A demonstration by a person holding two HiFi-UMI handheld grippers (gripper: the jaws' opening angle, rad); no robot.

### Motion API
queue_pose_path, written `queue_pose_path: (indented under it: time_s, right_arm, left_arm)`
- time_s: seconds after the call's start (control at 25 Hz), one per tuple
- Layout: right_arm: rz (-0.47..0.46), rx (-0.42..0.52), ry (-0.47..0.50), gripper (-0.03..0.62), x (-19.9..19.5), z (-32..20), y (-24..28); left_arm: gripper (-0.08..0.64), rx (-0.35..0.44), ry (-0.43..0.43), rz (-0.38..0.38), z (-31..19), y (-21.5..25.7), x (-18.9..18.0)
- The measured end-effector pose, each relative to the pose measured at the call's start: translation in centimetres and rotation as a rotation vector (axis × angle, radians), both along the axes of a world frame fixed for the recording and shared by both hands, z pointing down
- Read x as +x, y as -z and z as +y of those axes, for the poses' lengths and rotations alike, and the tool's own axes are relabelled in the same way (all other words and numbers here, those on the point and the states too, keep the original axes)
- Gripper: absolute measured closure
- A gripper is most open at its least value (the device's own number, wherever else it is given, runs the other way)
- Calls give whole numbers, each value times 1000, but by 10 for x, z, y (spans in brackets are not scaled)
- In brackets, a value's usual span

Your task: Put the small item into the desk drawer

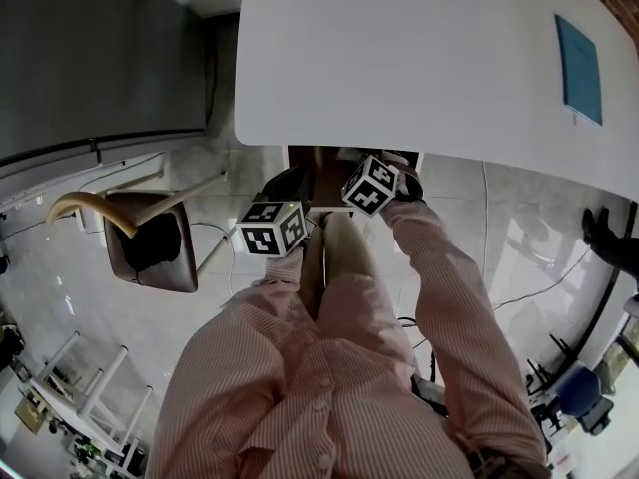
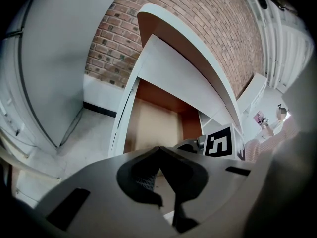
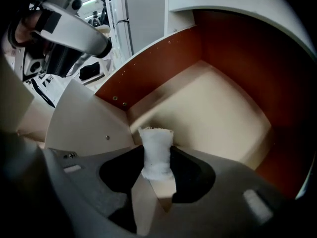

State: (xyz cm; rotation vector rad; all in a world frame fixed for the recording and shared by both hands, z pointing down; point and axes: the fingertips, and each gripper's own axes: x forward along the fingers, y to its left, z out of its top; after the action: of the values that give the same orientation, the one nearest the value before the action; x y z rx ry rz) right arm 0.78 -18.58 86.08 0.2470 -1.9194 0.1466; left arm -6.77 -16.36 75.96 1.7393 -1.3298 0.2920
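The small item (image 3: pixel 157 151) is a white, soft-looking roll standing upright between the jaws of my right gripper (image 3: pixel 157 170), which is shut on it. It hangs over the open desk drawer (image 3: pixel 218 108), which has a pale bottom and red-brown walls. In the head view the drawer (image 1: pixel 321 166) sticks out from under the white desk (image 1: pixel 419 58), with both marker cubes just in front of it, left (image 1: pixel 272 228) and right (image 1: pixel 371 185). My left gripper (image 2: pixel 158 150) is shut with its tips touching and nothing between them, pointing at the drawer's (image 2: pixel 153 125) front left side.
A teal booklet (image 1: pixel 579 68) lies on the desk's far right. A brown chair (image 1: pixel 150 239) stands on the floor to the left. A brick wall (image 2: pixel 198 14) is behind the desk. The person's legs are right under the drawer.
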Motion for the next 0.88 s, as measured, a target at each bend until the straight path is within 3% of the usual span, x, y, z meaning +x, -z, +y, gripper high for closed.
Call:
queue_pose_path:
  time_s: [0.32,0.64,0.88]
  right_arm:
    - [46,-62,76,439,-4,13,-17]
    - [39,-73,85,391,-6,15,-18]
    - [18,-71,54,391,-4,14,-9]
  left_arm:
    - [560,-12,11,-5,4,-5,0]
    - [560,-22,14,-14,7,-6,0]
    - [560,-30,11,-12,9,-2,3]
